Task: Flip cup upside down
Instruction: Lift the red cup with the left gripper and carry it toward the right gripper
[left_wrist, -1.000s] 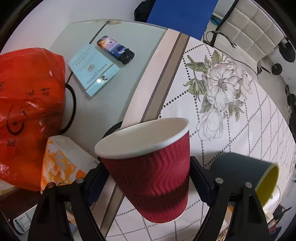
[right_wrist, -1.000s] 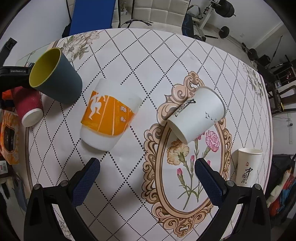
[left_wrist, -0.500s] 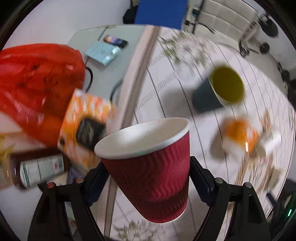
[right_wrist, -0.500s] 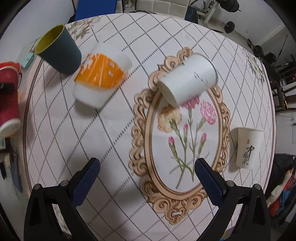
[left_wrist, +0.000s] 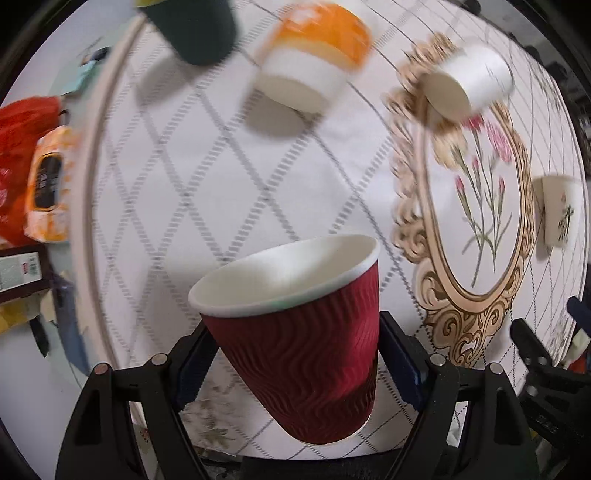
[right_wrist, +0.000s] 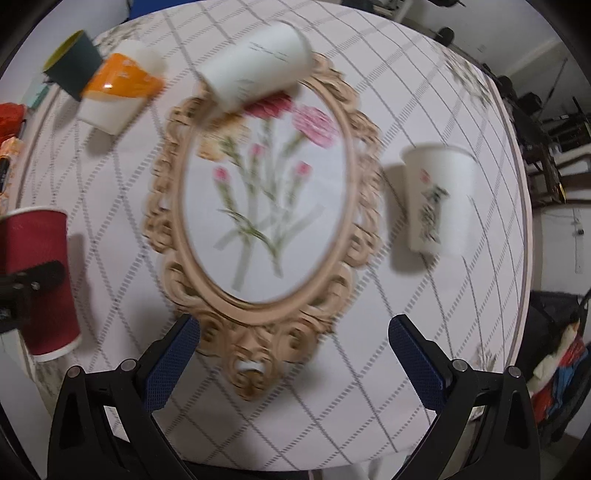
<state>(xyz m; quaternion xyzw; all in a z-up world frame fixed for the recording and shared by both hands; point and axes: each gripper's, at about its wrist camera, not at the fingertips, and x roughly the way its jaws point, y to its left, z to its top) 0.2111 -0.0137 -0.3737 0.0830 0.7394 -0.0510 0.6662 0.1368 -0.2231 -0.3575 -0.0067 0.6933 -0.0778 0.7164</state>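
Observation:
My left gripper (left_wrist: 295, 354) is shut on a red ribbed paper cup (left_wrist: 299, 339), white inside, held above the patterned tablecloth with its mouth pointing away from the camera. The same cup shows at the left edge of the right wrist view (right_wrist: 40, 284), rim downward, with the left gripper's finger across it. My right gripper (right_wrist: 291, 354) is open and empty, above the gold oval frame printed on the cloth (right_wrist: 258, 184).
A dark green cup (left_wrist: 192, 29), an orange-and-white cup (left_wrist: 314, 62) and a white cup (left_wrist: 469, 81) lie on their sides at the far side. Another white cup (right_wrist: 439, 199) stands at the right. An orange bag (left_wrist: 22, 155) and packets lie at the left edge.
My left gripper has swung the red cup round toward the table centre, and its mouth now faces down. My right gripper has moved right, over the oval frame.

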